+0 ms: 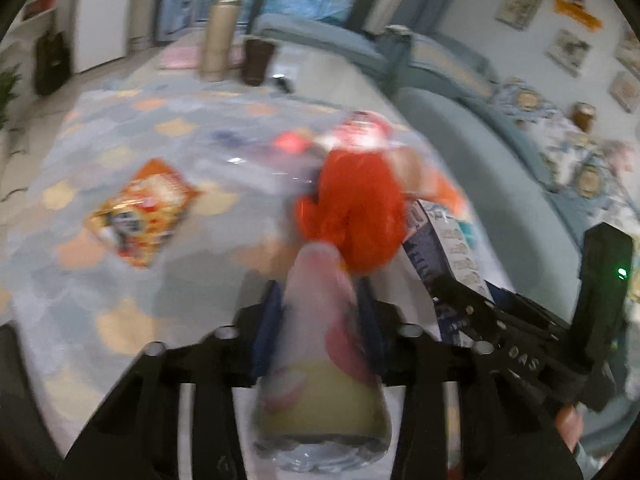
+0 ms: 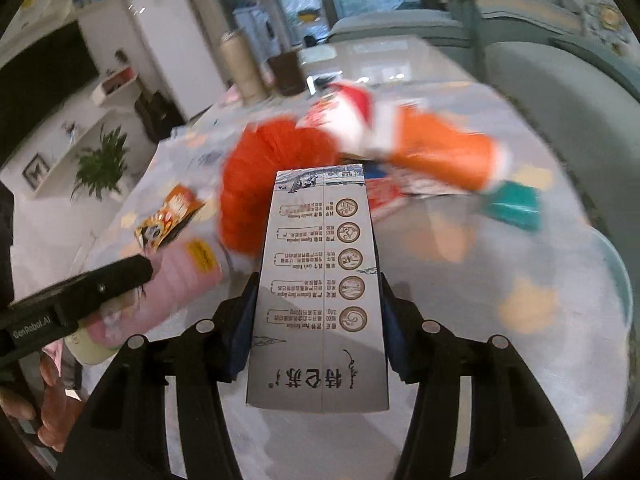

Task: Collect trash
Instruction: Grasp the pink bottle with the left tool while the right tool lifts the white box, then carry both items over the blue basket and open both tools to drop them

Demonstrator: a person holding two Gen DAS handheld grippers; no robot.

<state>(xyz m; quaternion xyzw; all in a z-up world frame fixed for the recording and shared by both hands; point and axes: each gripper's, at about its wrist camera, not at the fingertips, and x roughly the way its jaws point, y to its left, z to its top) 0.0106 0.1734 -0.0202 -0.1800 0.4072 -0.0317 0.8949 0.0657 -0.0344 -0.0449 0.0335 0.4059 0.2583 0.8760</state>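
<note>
Two grippers are loaded at this moment. We see the left gripper (image 1: 320,304) with its blue pads pressed against a pink-and-yellow bottle (image 1: 320,344), which runs lengthwise between the fingers and is motion-blurred. We see the right gripper (image 2: 318,320) pinching a grey milk carton (image 2: 320,292) by its two long sides, printed face up, the carton lying along the fingers.

Beyond both grippers we find an orange plastic bag (image 1: 352,208) on the patterned tablecloth (image 1: 120,128), with blurred red, white and orange packaging heaped around it. We note an orange snack packet (image 1: 140,212) lying apart on the cloth, left of the bag, and a teal item (image 2: 512,204) on the right in the right wrist view. We also see a tall beige flask (image 1: 218,36) and a dark cup (image 1: 258,60) at the far end of the table.
</note>
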